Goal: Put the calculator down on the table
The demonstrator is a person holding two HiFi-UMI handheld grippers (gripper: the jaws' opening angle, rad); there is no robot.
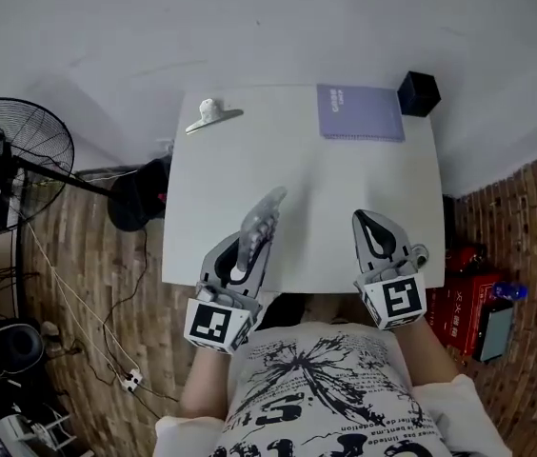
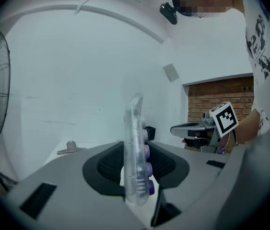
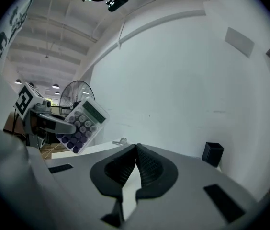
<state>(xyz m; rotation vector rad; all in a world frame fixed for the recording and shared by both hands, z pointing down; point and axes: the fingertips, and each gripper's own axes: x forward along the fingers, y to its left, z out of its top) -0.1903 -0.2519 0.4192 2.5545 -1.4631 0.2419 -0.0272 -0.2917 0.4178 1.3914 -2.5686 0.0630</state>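
pointing forward lengthwise, calculator (image 1: 260, 223) stands on edge

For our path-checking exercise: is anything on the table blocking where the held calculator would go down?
Nothing visible does. The calculator, in the left gripper, hangs over bare table; clip, purple notebook and black box sit at the far edge.

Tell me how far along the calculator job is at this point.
Done: the calculator is picked up, clamped in the left claw. In hand: it hangs in the air over the table's near edge. Left: lower it, let go. The right claw is shut and empty.
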